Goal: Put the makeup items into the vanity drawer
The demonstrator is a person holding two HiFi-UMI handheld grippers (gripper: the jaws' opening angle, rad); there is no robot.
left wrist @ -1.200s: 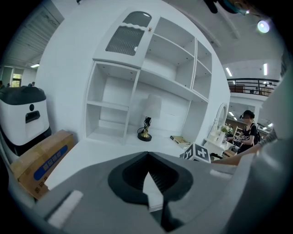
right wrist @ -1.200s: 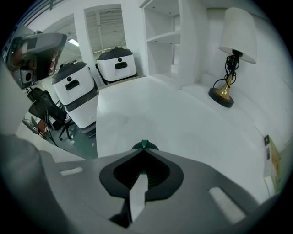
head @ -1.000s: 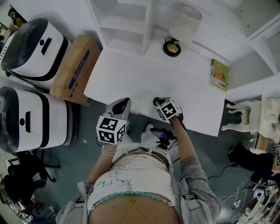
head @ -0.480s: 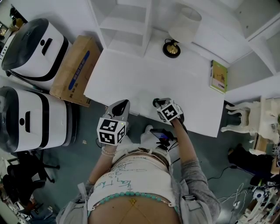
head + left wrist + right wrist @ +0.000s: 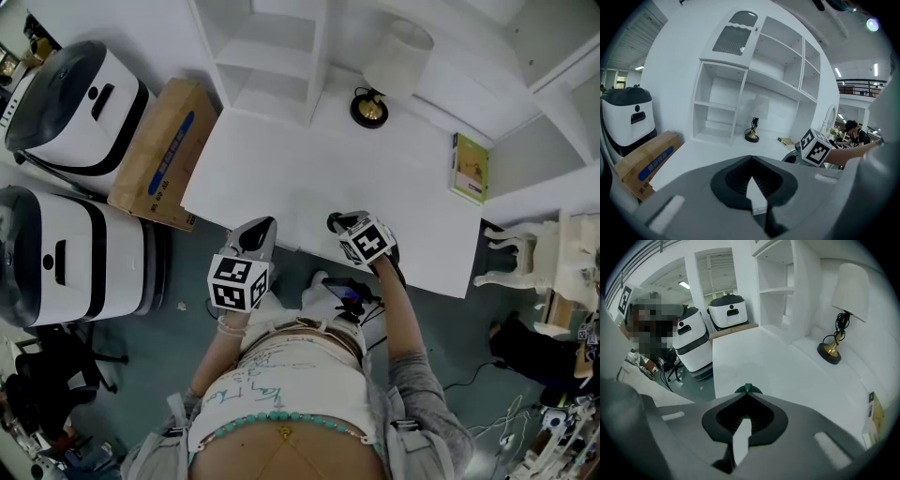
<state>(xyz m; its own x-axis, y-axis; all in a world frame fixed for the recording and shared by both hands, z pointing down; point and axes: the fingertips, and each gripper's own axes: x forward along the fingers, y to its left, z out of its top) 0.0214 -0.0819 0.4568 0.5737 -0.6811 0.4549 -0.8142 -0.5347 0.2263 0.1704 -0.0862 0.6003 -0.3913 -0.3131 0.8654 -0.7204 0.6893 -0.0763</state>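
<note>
Both tools sit at the near edge of the white vanity table (image 5: 309, 178), side by side but apart. My left gripper (image 5: 265, 225) has its jaws pressed together, with nothing between them. My right gripper (image 5: 335, 222) has its tips meeting too. A small dark-green thing (image 5: 747, 389) pokes out just past them, low over the tabletop. It may be pinched there, but I can't be sure. A lamp (image 5: 380, 70) and a book (image 5: 471, 166) sit toward the back, well apart from both tools.
</note>
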